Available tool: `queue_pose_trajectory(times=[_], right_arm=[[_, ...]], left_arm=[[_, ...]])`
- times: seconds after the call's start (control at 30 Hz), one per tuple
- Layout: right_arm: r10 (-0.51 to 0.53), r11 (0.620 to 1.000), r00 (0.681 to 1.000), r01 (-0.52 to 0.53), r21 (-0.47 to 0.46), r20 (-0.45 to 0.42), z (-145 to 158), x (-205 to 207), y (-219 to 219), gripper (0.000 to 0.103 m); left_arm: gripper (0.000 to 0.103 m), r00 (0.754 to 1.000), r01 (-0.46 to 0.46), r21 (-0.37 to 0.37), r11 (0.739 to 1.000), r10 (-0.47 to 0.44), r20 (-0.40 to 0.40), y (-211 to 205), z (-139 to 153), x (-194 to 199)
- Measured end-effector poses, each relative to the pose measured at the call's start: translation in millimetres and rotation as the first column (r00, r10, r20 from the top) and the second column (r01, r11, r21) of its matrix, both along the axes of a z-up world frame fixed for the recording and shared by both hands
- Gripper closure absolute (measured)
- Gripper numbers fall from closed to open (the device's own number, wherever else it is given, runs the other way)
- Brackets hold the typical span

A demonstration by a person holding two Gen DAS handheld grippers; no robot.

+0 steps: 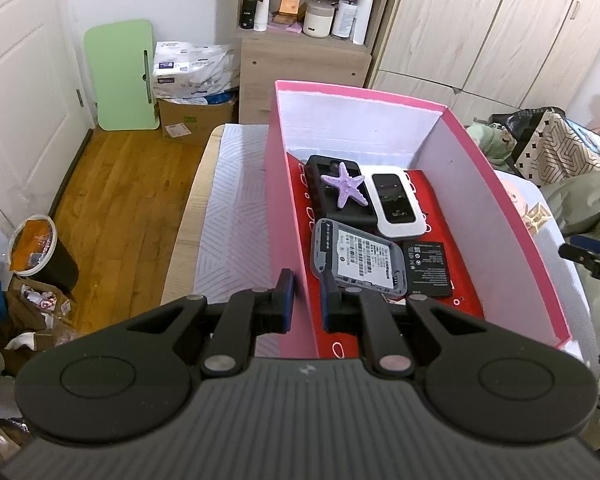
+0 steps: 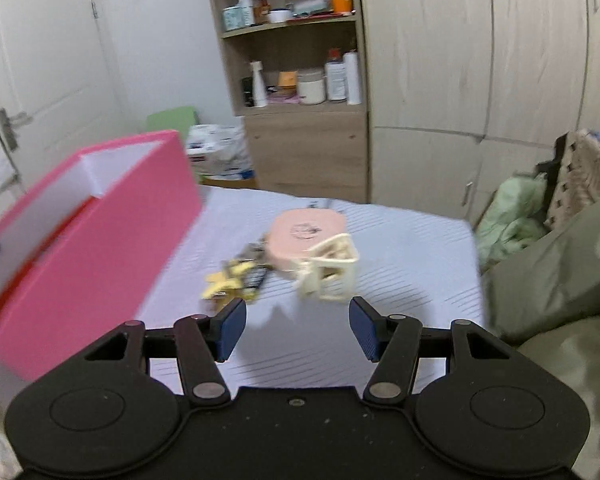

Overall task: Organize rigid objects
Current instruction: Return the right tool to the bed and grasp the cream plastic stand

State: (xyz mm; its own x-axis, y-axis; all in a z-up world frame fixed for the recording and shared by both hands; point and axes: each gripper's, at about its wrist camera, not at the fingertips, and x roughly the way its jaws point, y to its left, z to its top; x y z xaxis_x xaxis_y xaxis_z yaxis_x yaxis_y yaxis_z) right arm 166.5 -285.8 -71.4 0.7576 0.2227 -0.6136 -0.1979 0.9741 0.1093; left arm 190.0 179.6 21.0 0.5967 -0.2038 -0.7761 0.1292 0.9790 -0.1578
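Note:
My left gripper (image 1: 307, 300) is shut on the near left wall of the pink box (image 1: 288, 216), one finger outside and one inside. The box holds a purple starfish (image 1: 345, 190) on a black case (image 1: 328, 200), a white wifi device (image 1: 396, 205), a grey open-backed device (image 1: 356, 258) and a black battery (image 1: 428, 268). My right gripper (image 2: 298, 326) is open and empty above the bed. Ahead of it lie a cream hair claw (image 2: 332, 266), a pink round case (image 2: 304, 236) and a yellow and black clip cluster (image 2: 236, 276). The pink box (image 2: 96, 240) shows at the left.
The white bedsheet (image 2: 400, 248) carries everything. A wooden shelf unit (image 2: 300, 80) and wardrobe (image 2: 480, 60) stand behind. Green and olive bedding (image 2: 560, 264) piles at the right. A bin (image 1: 40, 252) and cardboard boxes (image 1: 196, 112) sit on the wooden floor at the left.

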Motion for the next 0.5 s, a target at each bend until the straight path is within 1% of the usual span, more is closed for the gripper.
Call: queue_pose_trajectory(times=[0.07,0.3,0.47,0.5], right_arm=[[0.011,0.999,1.000,-0.010,-0.034,0.016,-7.0,8.7,0.0,0.041],[0.041,0.996,0.996,-0.034,-0.084,0.079,-24.1,34.9,0.5,0.041],[0.034,0.996,0.994,-0.025,-0.087,0.105,-33.7,41.1,1.4,0.041],[0.036,0.996,0.993,-0.027,-0.083,0.110,-34.1,40.2,0.8,0.047]], left_arm=[[0.092,1.000,-0.003,0.006,1.000,0.003,-0.001,-0.8,0.3,-0.4],[0.092,1.000,-0.003,0.035,0.999,0.003,-0.009,-5.0,1.9,0.6],[0.092,1.000,0.000,0.044,0.999,0.000,-0.010,-5.0,2.4,-0.6],[0.092,1.000,0.000,0.045,0.999,0.001,-0.011,-4.8,2.5,-0.4]])
